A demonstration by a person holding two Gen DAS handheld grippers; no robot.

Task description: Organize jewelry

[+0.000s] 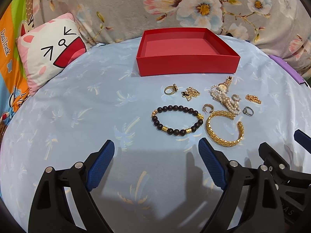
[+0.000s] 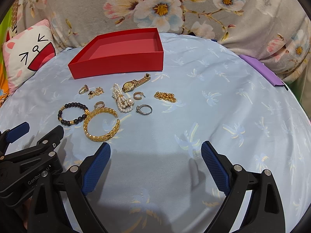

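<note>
Jewelry: two bracelets [image 1: 177, 120], two rings [image 2: 144, 109], one watch [image 2: 134, 83], beside one red box [image 1: 186, 66]; both grippers [image 1: 156, 153] [image 2: 155, 151] spread apart.

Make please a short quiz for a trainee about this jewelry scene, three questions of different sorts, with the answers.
1. True or false: the red box already holds some jewelry.
2. Multiple choice: which piece lies nearest the left gripper? A) gold watch B) black bead bracelet C) silver ring
3. Fill in: the jaws of the right gripper are ____.

Key:
1. False; its inside is bare, and all pieces lie on the blue cloth in front of it.
2. B
3. Open, with nothing between them.
</note>
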